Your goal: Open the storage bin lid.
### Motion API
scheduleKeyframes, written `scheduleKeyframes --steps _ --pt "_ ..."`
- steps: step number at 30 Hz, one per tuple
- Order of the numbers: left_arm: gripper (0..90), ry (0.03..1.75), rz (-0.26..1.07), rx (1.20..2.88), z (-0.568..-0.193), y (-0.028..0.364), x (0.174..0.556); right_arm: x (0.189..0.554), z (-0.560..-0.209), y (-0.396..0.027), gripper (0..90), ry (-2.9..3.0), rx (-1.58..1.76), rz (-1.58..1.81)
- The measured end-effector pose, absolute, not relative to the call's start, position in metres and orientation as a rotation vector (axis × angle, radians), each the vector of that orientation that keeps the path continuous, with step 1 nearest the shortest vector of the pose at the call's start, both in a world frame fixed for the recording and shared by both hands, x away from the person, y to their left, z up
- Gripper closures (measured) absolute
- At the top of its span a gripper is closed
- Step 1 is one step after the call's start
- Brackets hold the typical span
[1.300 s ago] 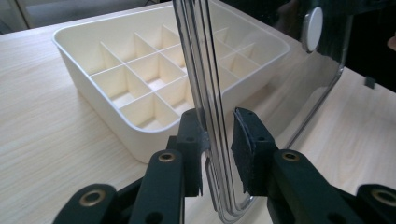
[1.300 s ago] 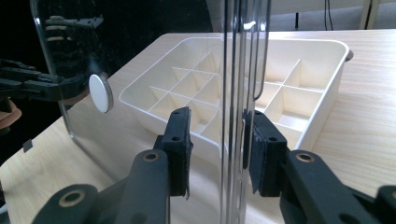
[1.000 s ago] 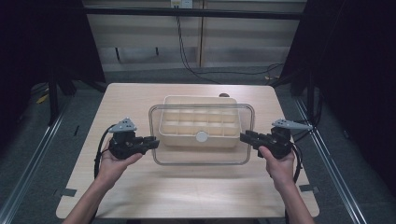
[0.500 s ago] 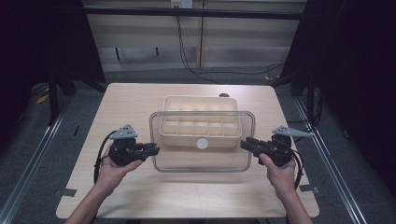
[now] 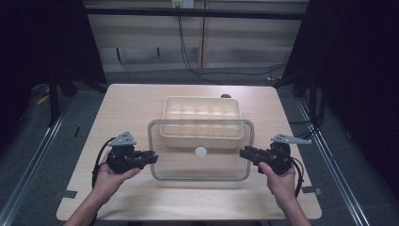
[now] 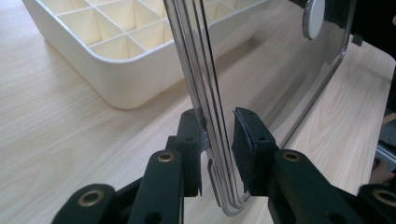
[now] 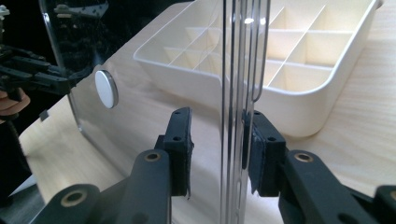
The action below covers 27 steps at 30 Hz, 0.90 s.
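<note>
A clear plastic lid (image 5: 200,165) with a white round knob (image 5: 201,151) hangs flat between my two grippers, just over the near edge of a cream compartment tray (image 5: 202,113). My left gripper (image 5: 151,157) is shut on the lid's left rim, which stands between its pads in the left gripper view (image 6: 217,140). At the opposite end, my right gripper (image 5: 243,153) is shut on the right rim (image 7: 217,140). The lid (image 7: 236,84) runs edge-on up the right gripper view, with the tray (image 7: 289,60) behind it. The tray's compartments (image 6: 107,42) look empty.
The tray sits mid-table on a light wooden table (image 5: 131,108). A small dark object (image 5: 226,96) lies just behind the tray's far right corner. Dark floor, metal rails and cables surround the table. Bare wood stretches in front of the lid.
Both hands have drawn back toward the table's near edge, carrying the lid with them. It covered most of the tray before; now it overlaps just the tray's near edge.
</note>
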State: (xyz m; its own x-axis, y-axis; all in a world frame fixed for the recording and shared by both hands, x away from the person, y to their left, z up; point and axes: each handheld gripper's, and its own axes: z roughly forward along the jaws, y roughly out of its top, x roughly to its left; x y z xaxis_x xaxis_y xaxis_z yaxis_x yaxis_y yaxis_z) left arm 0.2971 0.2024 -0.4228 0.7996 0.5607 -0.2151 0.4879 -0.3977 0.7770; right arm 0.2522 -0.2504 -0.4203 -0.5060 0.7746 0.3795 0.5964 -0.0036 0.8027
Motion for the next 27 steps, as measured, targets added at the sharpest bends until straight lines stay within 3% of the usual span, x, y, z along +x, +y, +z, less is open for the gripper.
scheduleKeyframes --steps 27 --pt "71.6 0.833 0.027 2.091 -0.446 0.211 0.271 0.229 -0.443 -0.241 65.7 2.199 1.495 1.481"
